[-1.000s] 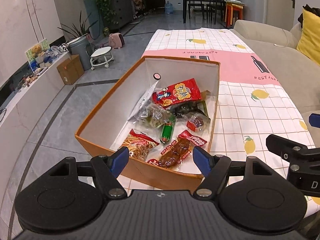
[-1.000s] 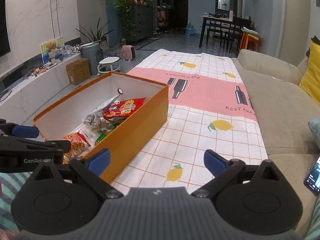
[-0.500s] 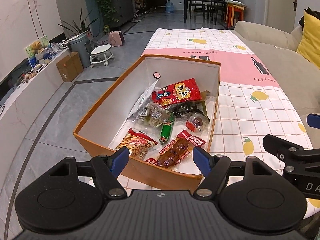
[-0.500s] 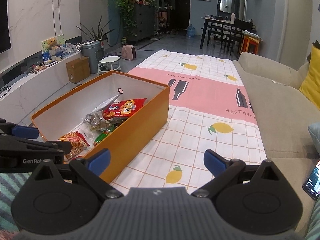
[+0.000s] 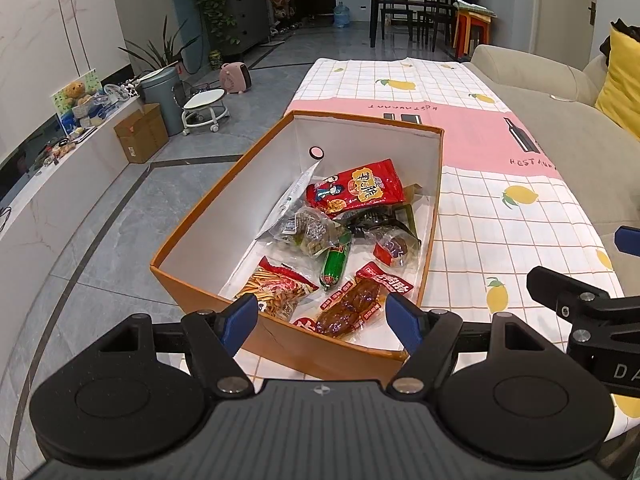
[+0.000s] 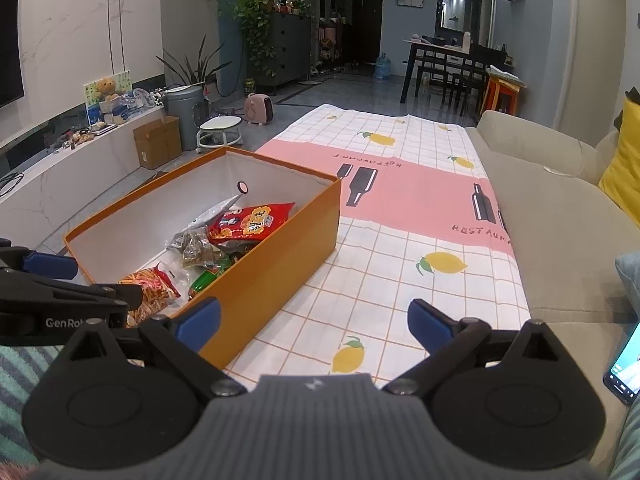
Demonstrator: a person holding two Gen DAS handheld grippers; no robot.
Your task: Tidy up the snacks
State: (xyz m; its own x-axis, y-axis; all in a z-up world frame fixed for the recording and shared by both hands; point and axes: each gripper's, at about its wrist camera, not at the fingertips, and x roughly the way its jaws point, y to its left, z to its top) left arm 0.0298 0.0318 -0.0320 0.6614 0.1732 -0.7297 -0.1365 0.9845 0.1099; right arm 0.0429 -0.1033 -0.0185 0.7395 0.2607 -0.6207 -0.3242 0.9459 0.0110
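Note:
An orange box [image 5: 200, 236] with white inside walls stands on the checked tablecloth [image 5: 500, 232]. It holds several snack packs: a red bag [image 5: 356, 188], a green sausage [image 5: 336, 262], a crisps pack [image 5: 276, 288], a brown meat pack [image 5: 352, 308]. My left gripper [image 5: 322, 322] is open and empty, just short of the box's near edge. My right gripper [image 6: 314, 326] is open and empty over the cloth, right of the box [image 6: 280, 252]. It shows at the right edge of the left wrist view [image 5: 576, 300].
A beige sofa [image 6: 560, 208] runs along the table's right side, with a yellow cushion [image 6: 624, 168]. A phone [image 6: 624, 364] lies at the lower right. On the floor to the left stand a cardboard box [image 5: 140, 136], a bin and a stool.
Both grippers have drawn back and risen a little from the box; the view has tilted up slightly. Nothing was gripped or released.

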